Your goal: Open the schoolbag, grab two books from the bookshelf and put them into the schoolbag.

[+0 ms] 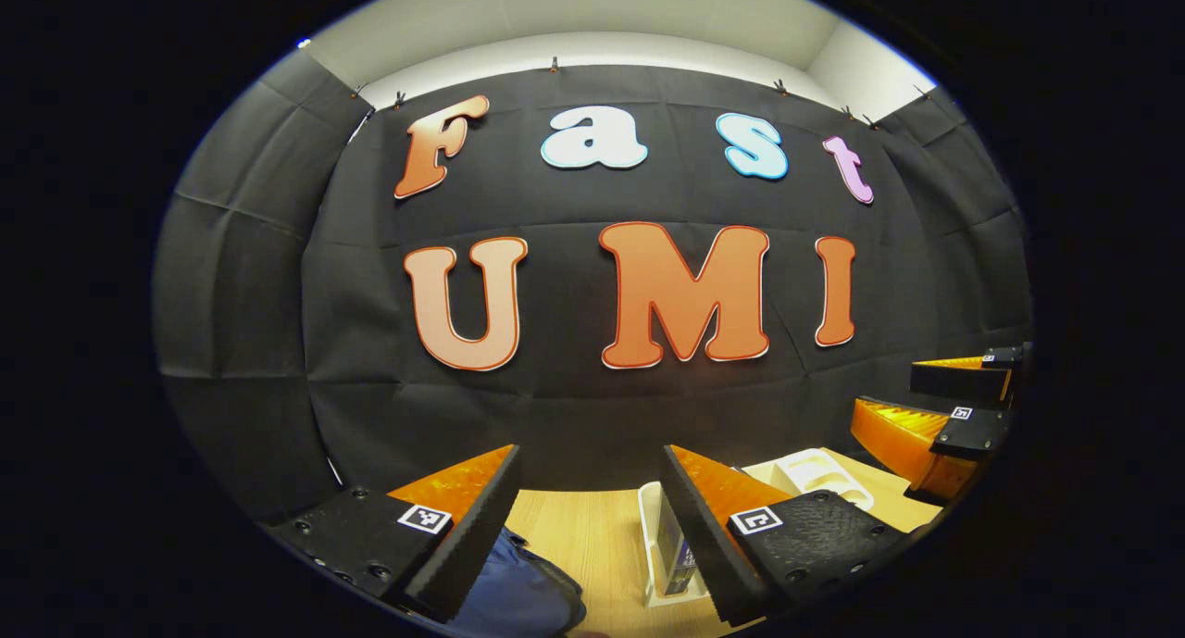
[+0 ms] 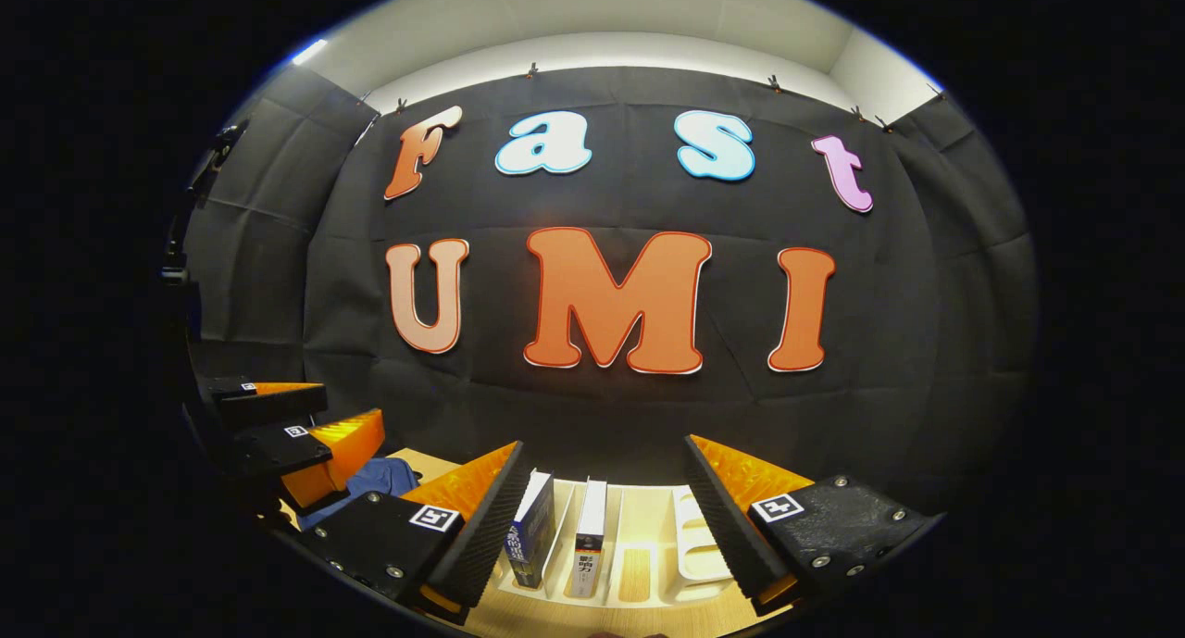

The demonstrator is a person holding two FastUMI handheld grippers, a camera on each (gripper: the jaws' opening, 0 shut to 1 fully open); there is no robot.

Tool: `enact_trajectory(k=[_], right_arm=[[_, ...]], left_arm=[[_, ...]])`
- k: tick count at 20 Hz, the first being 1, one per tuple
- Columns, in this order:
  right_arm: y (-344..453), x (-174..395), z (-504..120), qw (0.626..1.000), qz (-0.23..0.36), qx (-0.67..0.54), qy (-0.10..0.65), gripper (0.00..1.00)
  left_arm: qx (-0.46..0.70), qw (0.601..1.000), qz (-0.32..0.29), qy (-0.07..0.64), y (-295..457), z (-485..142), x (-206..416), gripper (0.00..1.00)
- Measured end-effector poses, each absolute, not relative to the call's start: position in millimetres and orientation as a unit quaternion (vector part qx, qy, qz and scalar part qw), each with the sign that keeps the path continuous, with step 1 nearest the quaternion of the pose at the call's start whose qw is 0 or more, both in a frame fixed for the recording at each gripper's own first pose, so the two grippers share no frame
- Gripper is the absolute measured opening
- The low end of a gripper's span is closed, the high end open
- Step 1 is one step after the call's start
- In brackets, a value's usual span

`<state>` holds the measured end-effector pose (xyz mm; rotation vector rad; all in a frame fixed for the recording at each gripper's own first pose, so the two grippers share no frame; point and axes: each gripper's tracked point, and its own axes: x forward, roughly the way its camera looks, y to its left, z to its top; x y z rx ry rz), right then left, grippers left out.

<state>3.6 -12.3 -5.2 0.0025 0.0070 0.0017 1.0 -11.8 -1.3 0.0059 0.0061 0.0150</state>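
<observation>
1. As seen in the left gripper view, the left tongs (image 1: 591, 499) are held agape and empty above the bench (image 1: 592, 536); the blue schoolbag (image 1: 518, 592) is seen below them, the white bookshelf (image 1: 662, 555) alongside.
2. In the right gripper view, the right tongs (image 2: 602, 499) are spread wide, empty, over two upright books (image 2: 560, 531) slotted in the bookshelf (image 2: 690, 541).

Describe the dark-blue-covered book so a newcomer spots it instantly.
On the light wooden table stands a white slotted bookshelf holding two upright books. The dark-blue-covered book fills the leftmost slot, beside the right gripper's left finger; its neighbour, the white-spined book, is paler.
</observation>
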Motion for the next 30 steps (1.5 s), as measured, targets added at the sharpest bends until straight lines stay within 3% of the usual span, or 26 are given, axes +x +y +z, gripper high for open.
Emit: enact_trajectory(k=[9,30], right_arm=[[-40.6,3.6,-12.7,1.000,0.007,0.000,0.011,0.98],[-87.7,-8.7,-31.9,0.998,0.067,0.005,0.015,0.98]], left_arm=[[-0.008,1.000,0.015,0.010,-38.6,-6.2,1.0,0.92],[-0.010,0.995,0.099,0.014,-85.0,-19.1,-40.7,0.93]])
